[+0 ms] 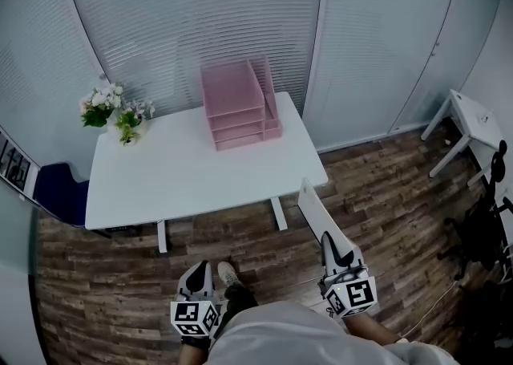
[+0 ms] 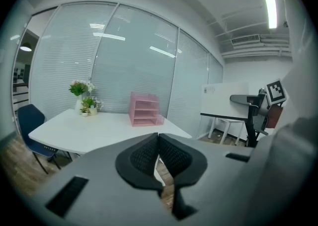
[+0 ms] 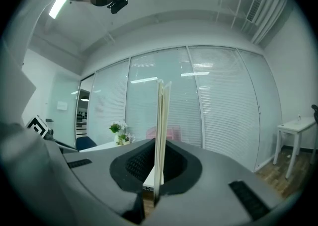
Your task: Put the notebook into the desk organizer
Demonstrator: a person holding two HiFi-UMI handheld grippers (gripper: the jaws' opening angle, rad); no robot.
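A thin white notebook (image 1: 317, 212) stands on edge in my right gripper (image 1: 336, 253), which is shut on it low at the right, short of the white desk (image 1: 176, 175). In the right gripper view the notebook (image 3: 161, 125) rises straight up between the pads. The pink desk organizer (image 1: 238, 104), with stacked trays, stands at the desk's far right part; it shows small in the left gripper view as the organizer (image 2: 144, 110). My left gripper (image 1: 197, 285) hangs low at the left, shut with nothing in it; its gripper (image 2: 158, 151) jaws meet.
A vase of flowers (image 1: 113, 111) stands on the desk's far left corner. A dark blue chair (image 1: 58, 192) sits left of the desk. A small white table (image 1: 473, 127) and a black office chair (image 1: 481, 227) stand at the right. Glass walls with blinds lie behind.
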